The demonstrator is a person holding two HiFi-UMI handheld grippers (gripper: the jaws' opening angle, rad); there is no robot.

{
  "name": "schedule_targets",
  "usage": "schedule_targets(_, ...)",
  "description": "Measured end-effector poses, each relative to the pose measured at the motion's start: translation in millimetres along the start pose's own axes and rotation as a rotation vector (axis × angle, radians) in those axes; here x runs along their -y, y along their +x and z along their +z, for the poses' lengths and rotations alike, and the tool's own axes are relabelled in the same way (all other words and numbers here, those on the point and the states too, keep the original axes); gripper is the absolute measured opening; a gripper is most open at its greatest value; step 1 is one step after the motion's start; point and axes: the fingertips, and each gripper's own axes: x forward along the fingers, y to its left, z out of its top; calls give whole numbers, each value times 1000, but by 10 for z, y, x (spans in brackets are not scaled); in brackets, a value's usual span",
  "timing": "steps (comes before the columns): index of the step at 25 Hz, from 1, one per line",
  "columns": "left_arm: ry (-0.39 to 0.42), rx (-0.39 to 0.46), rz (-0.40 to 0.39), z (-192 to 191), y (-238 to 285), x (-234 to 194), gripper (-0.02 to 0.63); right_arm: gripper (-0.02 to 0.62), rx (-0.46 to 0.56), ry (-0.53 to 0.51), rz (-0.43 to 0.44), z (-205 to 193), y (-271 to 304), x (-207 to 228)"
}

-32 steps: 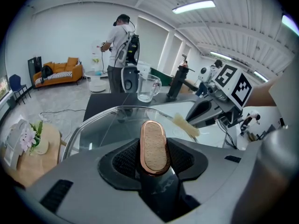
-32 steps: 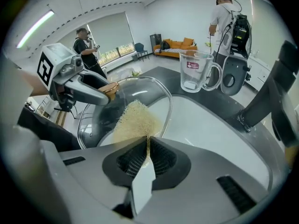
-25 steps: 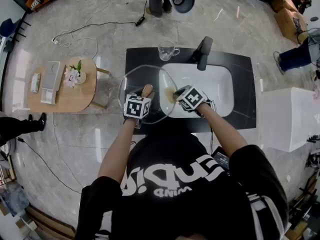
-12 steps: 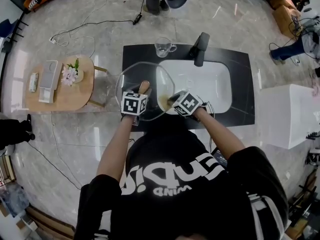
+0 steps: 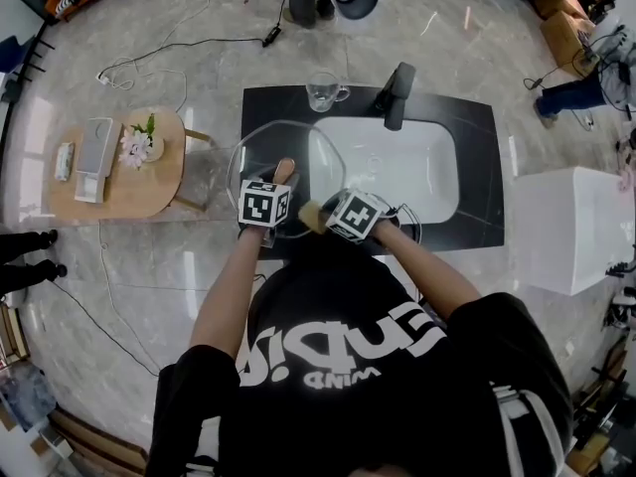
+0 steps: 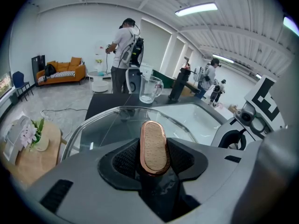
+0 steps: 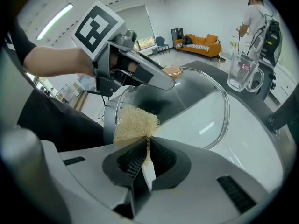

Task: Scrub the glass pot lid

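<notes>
Sweeping scrub pad [image 7: 134, 122] across glass pot lid [image 5: 260, 152]: right gripper [image 7: 147, 155], jaws pinched tight on pad, has slid from sink [image 5: 397, 167] left rim toward lid's near edge; left gripper [image 6: 154, 161] clamped on wooden knob [image 6: 154, 141], steadying lid over sink's left side; scrubbing under way, more passes likely

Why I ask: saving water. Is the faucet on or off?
Off, it seems: no stream falls from the faucet into the sink.
</notes>
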Motion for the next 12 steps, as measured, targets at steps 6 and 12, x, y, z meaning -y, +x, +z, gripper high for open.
schedule_targets(6, 2, 0, 1, -7, 6, -2, 184, 25, -28, -27, -33, 42, 4, -11)
schedule_targets(12, 1, 5, 2, -1, 2, 2, 184, 25, -31, -62, -87, 159, -7, -2)
